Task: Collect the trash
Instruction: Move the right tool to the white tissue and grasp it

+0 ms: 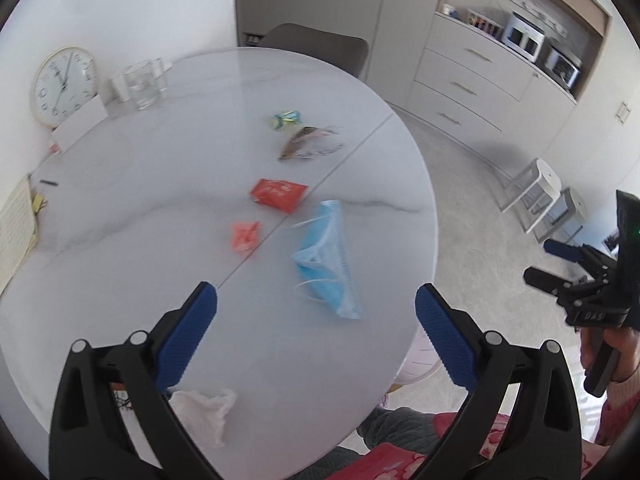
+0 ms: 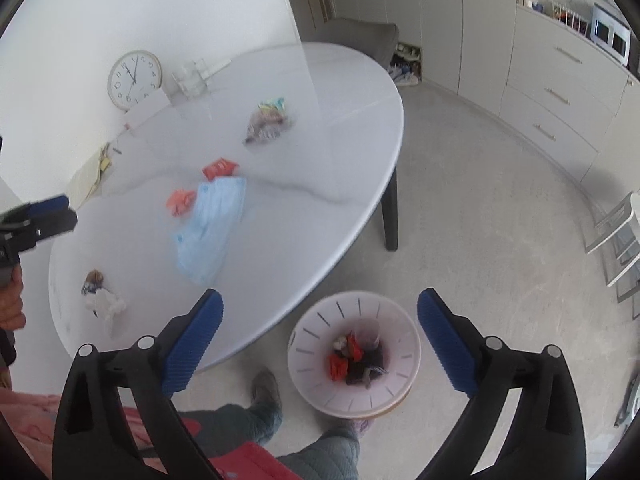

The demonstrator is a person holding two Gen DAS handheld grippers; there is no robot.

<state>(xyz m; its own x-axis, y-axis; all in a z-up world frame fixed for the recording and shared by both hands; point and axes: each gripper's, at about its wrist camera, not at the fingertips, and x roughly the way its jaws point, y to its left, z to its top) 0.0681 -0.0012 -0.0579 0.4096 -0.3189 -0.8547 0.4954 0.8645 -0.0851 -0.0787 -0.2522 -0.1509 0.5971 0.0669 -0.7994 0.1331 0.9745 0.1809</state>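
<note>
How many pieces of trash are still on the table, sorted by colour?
Blue: 1, face mask
Red: 1, red packet
Pink: 1, pink scrap
White: 1, crumpled tissue
Multicolour: 2, candy wrapper, clear wrapper
Total: 6

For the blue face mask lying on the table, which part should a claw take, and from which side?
Probably the blue face mask is best pinched from above across its raised, folded pleated body, not the thin ear loops. It lies flat and crumpled on the table, so a side approach finds little edge. The open left claw is nearest and holds nothing.
</note>
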